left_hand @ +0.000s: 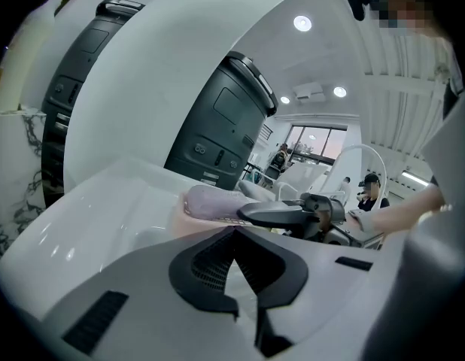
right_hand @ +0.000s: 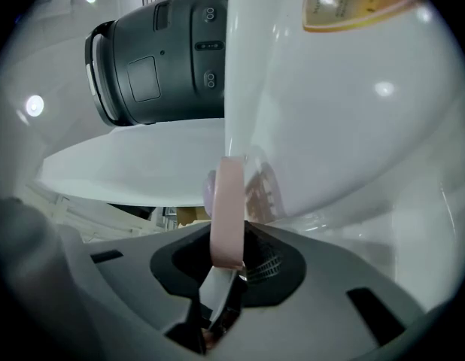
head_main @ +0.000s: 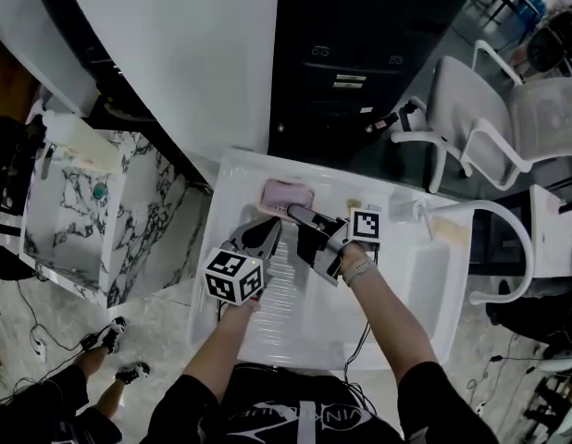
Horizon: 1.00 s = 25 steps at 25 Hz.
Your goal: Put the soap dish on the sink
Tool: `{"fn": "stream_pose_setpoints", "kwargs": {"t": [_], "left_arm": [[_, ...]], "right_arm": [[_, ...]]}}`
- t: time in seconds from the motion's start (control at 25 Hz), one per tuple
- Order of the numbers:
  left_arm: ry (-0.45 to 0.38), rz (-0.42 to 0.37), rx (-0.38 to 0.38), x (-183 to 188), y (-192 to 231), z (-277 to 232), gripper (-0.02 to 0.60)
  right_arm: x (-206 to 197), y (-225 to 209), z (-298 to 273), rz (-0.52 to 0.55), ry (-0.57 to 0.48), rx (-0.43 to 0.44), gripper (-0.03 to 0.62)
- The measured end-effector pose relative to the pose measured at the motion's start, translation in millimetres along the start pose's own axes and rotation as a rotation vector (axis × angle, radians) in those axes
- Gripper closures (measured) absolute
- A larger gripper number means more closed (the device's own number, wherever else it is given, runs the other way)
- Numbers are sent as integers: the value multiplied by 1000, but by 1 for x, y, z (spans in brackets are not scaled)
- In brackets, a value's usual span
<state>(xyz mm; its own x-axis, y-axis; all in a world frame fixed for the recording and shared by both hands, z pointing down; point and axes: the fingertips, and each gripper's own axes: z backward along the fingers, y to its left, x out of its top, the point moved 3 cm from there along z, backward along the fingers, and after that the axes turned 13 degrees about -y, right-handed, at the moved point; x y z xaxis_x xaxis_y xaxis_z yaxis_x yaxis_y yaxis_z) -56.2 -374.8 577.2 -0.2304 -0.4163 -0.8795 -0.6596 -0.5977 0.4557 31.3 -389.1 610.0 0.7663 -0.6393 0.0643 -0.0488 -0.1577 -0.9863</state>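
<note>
The pink soap dish (head_main: pixel 284 193) lies at the far rim of the white sink (head_main: pixel 232 176). My right gripper (head_main: pixel 301 215) is shut on the dish's near edge. In the right gripper view the pink dish (right_hand: pixel 229 194) stands edge-on between the jaws of that gripper (right_hand: pixel 228 265). My left gripper (head_main: pixel 267 228) hovers just left of it over the basin, apart from the dish. In the left gripper view its own jaws (left_hand: pixel 234 241) are shut on nothing. The dish (left_hand: pixel 210 200) and the right gripper (left_hand: pixel 281 215) lie just ahead.
A white curved tube (head_main: pixel 504 222) arches over the sink's right side. A black cabinet (head_main: pixel 360 54) stands behind the sink, and grey chairs (head_main: pixel 490 109) are at the back right. A marble-patterned unit (head_main: pixel 82 211) is on the left, with another person's feet (head_main: pixel 110 339) near it.
</note>
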Motion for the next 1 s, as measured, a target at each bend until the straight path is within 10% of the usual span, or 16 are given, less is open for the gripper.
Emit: {"fn": "stream_pose_setpoints", "kwargs": {"t": [0.56, 1.0], "left_arm": [[38, 55, -63, -10, -6, -19, 567], [69, 83, -68, -18, -8, -27, 567]], "right_arm": [[6, 0, -3, -71, -2, -29, 502], [-4, 5, -4, 19, 70, -77, 339]]}}
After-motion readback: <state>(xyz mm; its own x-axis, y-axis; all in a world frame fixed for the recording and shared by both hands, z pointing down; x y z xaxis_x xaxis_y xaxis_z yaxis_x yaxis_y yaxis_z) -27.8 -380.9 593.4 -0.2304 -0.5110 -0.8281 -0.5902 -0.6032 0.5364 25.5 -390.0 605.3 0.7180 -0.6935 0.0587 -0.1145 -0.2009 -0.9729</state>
